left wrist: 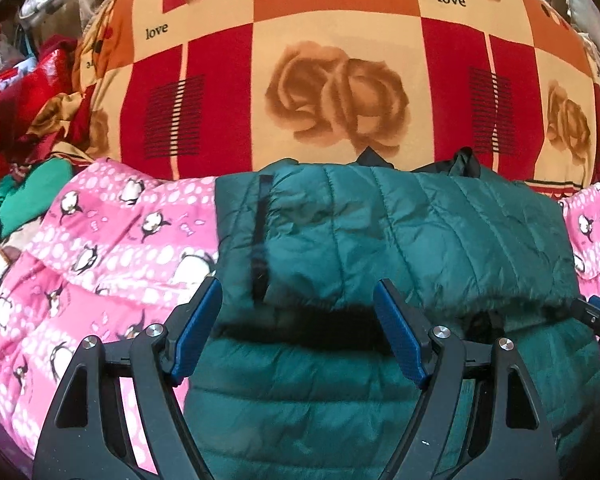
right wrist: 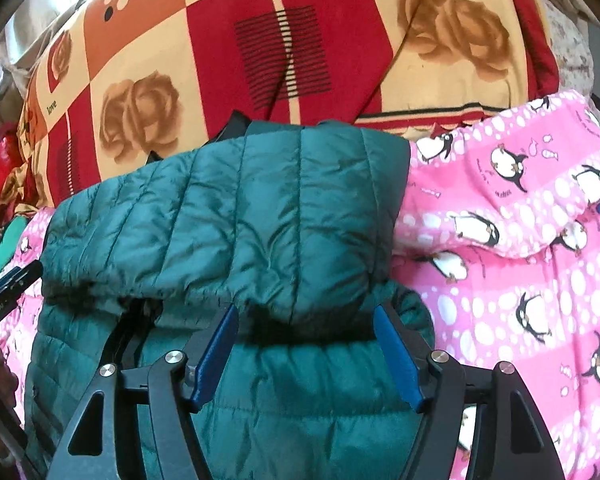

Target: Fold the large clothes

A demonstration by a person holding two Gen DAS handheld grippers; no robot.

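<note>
A dark green quilted puffer jacket (left wrist: 400, 232) lies folded over itself on a pink penguin-print blanket (left wrist: 100, 240); it also shows in the right wrist view (right wrist: 228, 216). My left gripper (left wrist: 298, 288) is open and empty, its blue pads hovering just above the folded edge near the jacket's left side. My right gripper (right wrist: 304, 312) is open and empty over the fold's right part. The right gripper's tip shows at the right edge of the left wrist view (left wrist: 598, 316), and the left gripper at the left edge of the right wrist view (right wrist: 8, 288).
A red, orange and cream rose-print bedspread (left wrist: 340, 92) with "love" text lies beyond the jacket. A heap of red and green clothes (left wrist: 28, 128) sits at the far left. The pink blanket (right wrist: 520, 240) spreads to the right of the jacket.
</note>
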